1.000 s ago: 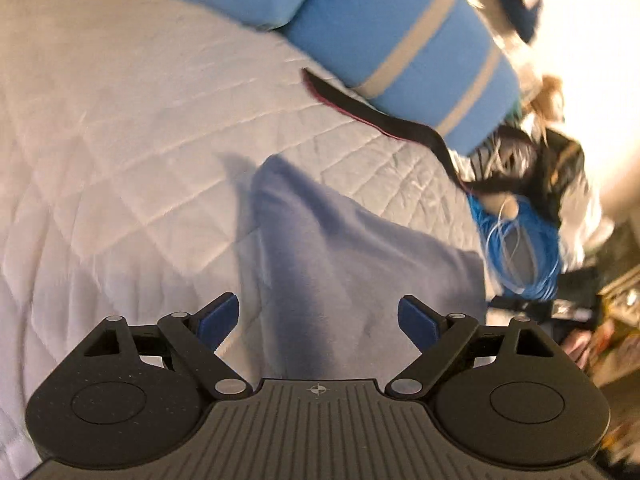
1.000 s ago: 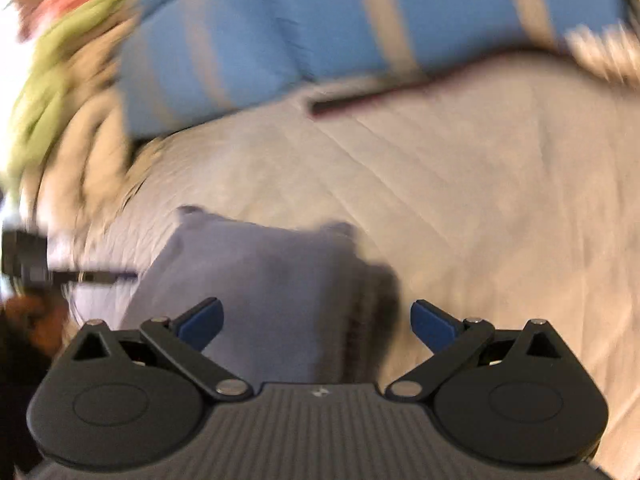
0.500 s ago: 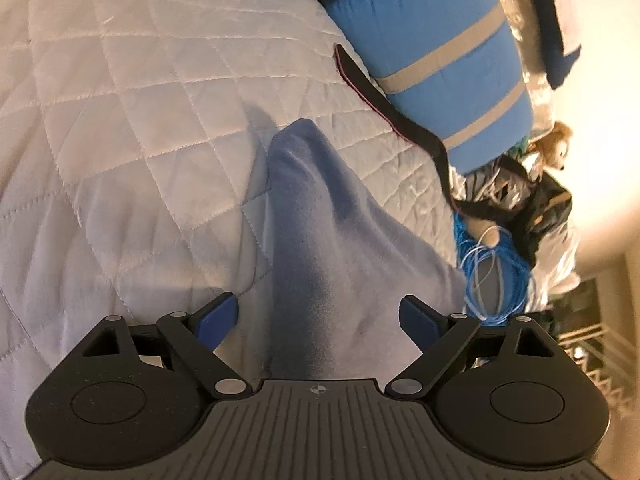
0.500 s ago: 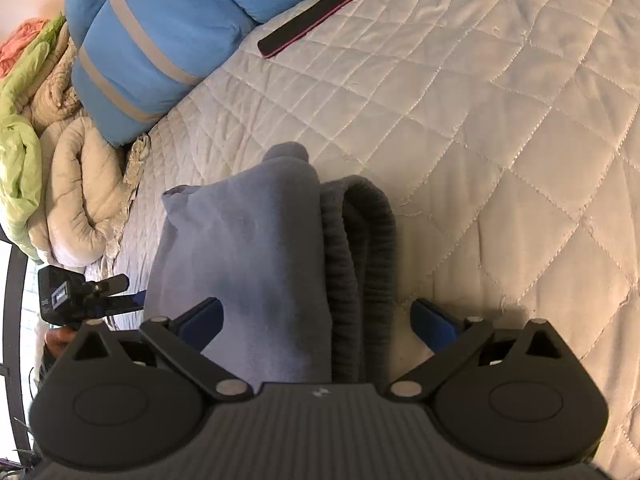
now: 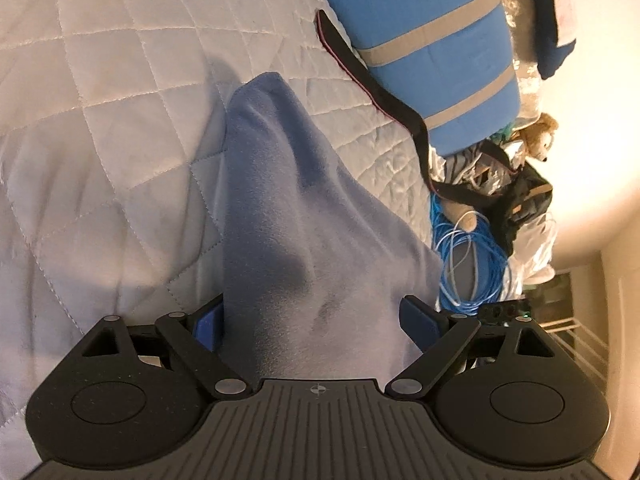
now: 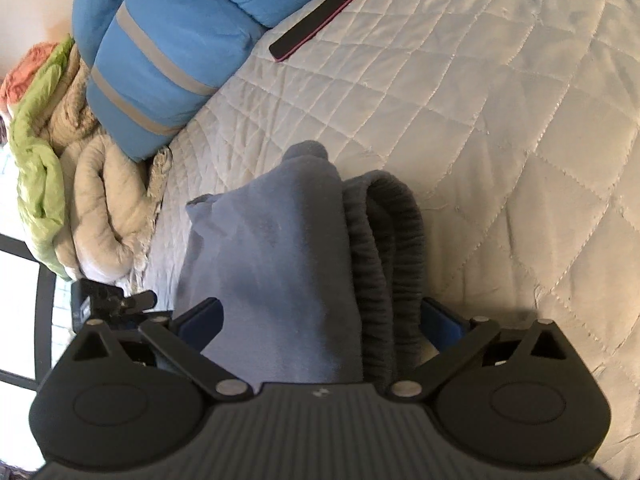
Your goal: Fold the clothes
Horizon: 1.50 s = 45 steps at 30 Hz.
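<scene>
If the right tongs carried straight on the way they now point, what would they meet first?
Most likely the folded blue-grey garment, which already lies between the open right tongs; its ribbed waistband sits by the right-hand finger. Depth is uncertain.

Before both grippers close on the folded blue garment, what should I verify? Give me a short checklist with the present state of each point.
1. Left gripper jaws open: ok.
2. Right gripper jaws open: ok.
3. Blue garment lies between the left jaws: ok.
4. Ribbed cuff lies inside the right jaws with the fold: ok.
5. Black strap on the white quilt is apart from the garment: ok.
6. Layers under the fold are even: cannot tell.
</scene>
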Each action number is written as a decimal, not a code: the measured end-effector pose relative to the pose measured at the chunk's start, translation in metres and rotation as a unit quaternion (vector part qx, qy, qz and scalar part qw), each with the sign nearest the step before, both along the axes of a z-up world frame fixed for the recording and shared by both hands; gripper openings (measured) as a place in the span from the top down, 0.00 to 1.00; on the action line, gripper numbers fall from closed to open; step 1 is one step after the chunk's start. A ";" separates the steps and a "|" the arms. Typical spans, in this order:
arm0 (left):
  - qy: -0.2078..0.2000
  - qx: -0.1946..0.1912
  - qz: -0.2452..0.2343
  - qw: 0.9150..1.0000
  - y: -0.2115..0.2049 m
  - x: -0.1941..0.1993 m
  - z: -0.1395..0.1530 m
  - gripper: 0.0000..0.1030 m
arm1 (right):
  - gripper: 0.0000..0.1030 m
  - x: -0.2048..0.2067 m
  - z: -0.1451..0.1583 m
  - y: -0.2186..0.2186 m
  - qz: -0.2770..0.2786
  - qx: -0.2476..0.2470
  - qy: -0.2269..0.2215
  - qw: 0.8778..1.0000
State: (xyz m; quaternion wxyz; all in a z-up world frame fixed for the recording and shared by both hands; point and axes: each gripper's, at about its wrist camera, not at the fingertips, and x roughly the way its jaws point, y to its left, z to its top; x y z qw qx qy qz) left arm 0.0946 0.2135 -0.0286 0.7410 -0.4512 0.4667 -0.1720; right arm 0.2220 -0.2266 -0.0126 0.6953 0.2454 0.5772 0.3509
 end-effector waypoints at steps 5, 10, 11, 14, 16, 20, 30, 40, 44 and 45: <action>0.002 -0.011 0.008 1.000 0.003 -0.002 -0.002 0.22 | 0.04 0.002 -0.001 -0.004 -0.010 0.013 0.012 1.000; 0.027 0.000 0.024 0.999 0.012 -0.005 -0.005 0.75 | 0.32 0.003 0.000 -0.009 -0.021 -0.014 0.009 1.000; 0.033 -0.001 0.027 0.999 0.014 -0.006 -0.007 0.75 | 0.45 0.004 0.000 -0.012 -0.027 -0.020 0.012 0.999; 0.032 0.007 0.022 0.999 0.014 -0.006 -0.003 0.78 | 0.65 0.007 -0.003 -0.018 -0.033 -0.017 0.026 0.999; 0.029 0.016 0.017 0.999 0.013 -0.005 0.002 0.79 | 0.70 0.006 0.001 -0.018 -0.027 -0.022 0.013 0.999; 0.023 0.018 0.010 1.000 0.013 -0.004 0.009 0.80 | 0.74 0.005 0.006 -0.018 -0.022 -0.020 0.004 1.000; -0.004 0.002 0.029 1.000 0.037 0.004 0.046 0.80 | 0.76 0.014 0.024 -0.013 -0.014 0.032 -0.005 0.999; -0.008 0.007 0.041 0.999 0.056 0.031 0.061 0.80 | 0.76 0.040 0.038 0.014 -0.017 0.040 -0.013 0.999; -0.012 0.009 0.043 0.999 0.065 0.051 0.069 0.80 | 0.76 0.056 0.042 0.023 -0.016 0.041 -0.018 0.999; -0.013 0.010 0.044 0.999 0.067 0.056 0.071 0.80 | 0.76 0.060 0.043 0.025 -0.017 0.041 -0.018 0.999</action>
